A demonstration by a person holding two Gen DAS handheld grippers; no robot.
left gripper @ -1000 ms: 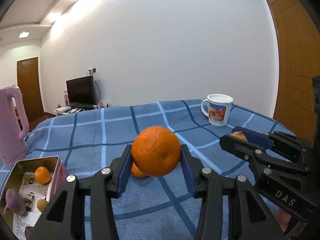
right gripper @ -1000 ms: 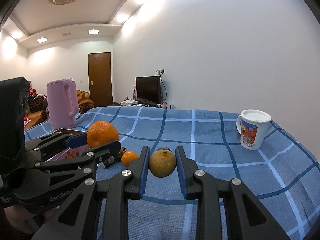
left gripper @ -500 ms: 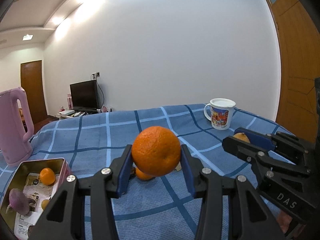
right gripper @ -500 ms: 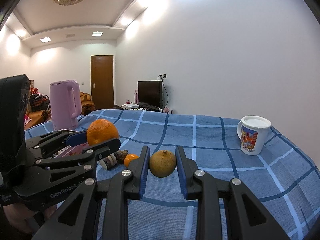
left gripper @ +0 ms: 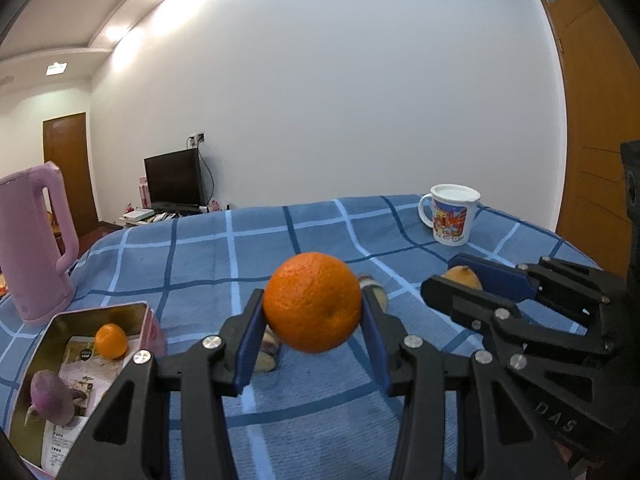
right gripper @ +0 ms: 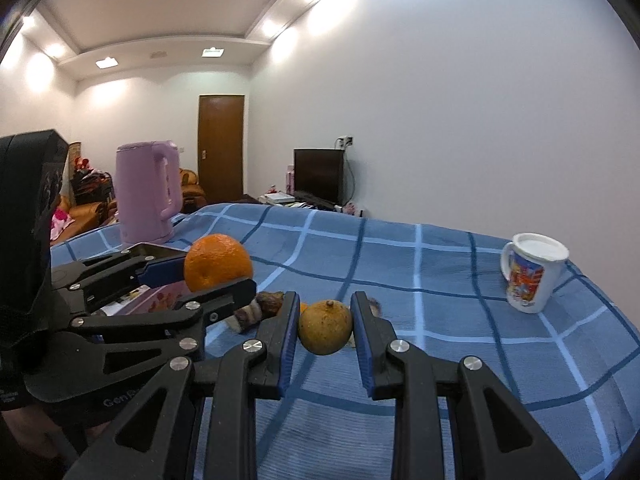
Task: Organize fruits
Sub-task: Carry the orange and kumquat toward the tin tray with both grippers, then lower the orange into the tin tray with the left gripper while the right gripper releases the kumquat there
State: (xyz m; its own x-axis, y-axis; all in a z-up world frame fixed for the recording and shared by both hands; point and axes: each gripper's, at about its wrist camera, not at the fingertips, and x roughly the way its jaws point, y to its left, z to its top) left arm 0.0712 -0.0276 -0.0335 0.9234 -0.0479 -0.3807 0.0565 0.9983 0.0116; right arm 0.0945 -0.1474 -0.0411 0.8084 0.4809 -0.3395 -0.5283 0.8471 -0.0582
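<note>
My left gripper (left gripper: 312, 312) is shut on a large orange (left gripper: 313, 301) and holds it above the blue checked tablecloth; the orange also shows in the right wrist view (right gripper: 217, 262). My right gripper (right gripper: 325, 322) is shut on a yellow-brown citrus fruit (right gripper: 325, 326), seen in the left wrist view (left gripper: 462, 276) between its blue pads. An open metal tin (left gripper: 136, 309) at the lower left holds a small orange (left gripper: 111, 340) and a purple root vegetable (left gripper: 50, 396). A brownish piece of produce (right gripper: 260, 309) lies on the cloth behind the grippers.
A pink kettle (left gripper: 32, 240) stands at the left beside the tin. A white printed mug (left gripper: 454, 218) stands at the far right of the table. The table edge runs along the back, with a TV (left gripper: 174, 176) and a door beyond.
Both grippers, each holding its fruit, have drifted left toward the tin, which now shows larger and closer in the left wrist view. The small orange on the cloth is now mostly hidden.
</note>
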